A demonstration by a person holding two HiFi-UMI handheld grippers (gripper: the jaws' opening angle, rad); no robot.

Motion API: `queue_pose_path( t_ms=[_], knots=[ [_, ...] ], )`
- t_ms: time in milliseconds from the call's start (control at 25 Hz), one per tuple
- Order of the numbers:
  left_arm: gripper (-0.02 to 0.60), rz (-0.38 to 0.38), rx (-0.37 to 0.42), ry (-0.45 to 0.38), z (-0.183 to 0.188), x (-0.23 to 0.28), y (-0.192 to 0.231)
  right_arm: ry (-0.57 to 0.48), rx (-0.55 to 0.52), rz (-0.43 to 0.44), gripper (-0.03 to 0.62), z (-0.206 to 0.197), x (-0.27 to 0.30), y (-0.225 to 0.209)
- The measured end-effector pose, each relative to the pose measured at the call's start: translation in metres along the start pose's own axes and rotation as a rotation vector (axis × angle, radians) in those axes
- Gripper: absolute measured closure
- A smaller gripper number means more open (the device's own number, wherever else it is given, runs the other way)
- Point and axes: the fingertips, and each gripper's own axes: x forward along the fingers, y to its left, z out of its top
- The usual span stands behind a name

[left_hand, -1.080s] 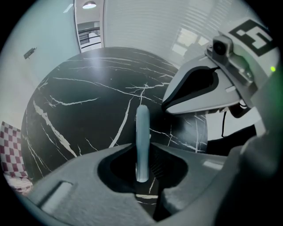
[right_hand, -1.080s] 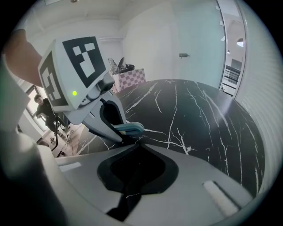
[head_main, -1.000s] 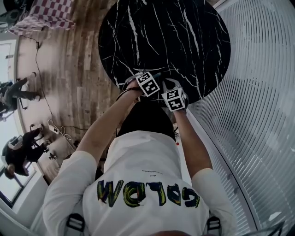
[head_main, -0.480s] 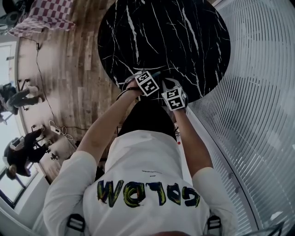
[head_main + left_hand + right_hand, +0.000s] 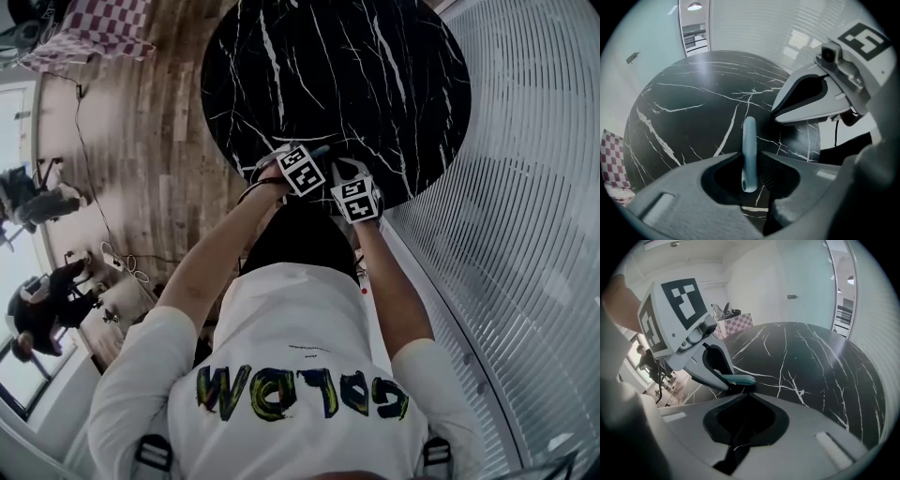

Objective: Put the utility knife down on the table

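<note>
The left gripper points steeply down over the near edge of the round black marbled desk. The light blue utility knife stands edge-on between its jaws, with its far end reaching out over the desk surface. The jaws have just been opening, and a narrow dark gap shows between the knife and the ribbed right-hand pad, so the grip reads as released. Whether the far end of the knife touches the desk cannot be told. The right gripper hangs just beside the left gripper, with its jaws together and nothing between them.
</note>
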Motion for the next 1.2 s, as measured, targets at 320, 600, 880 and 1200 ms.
queue_pose_path(
  t_ms=[320,600,880,1200],
  knots=[
    [0.482,-0.002,0.002,-0.003,0.0,-0.001,0.0,0.003,-0.002,-0.006,0.592,0.002,-0.002,-0.003],
    [0.449,0.006,0.008,-0.025,-0.001,0.0,-0.005,-0.007,0.006,-0.005,0.592,0.001,-0.003,-0.002],
    [0.434,0.002,0.018,-0.037,-0.002,0.0,-0.009,-0.013,0.023,-0.017,0.592,-0.003,-0.008,-0.004],
    [0.381,0.04,0.009,-0.072,-0.006,-0.005,-0.004,-0.035,0.04,-0.039,0.592,-0.002,-0.019,-0.005]
  ],
)
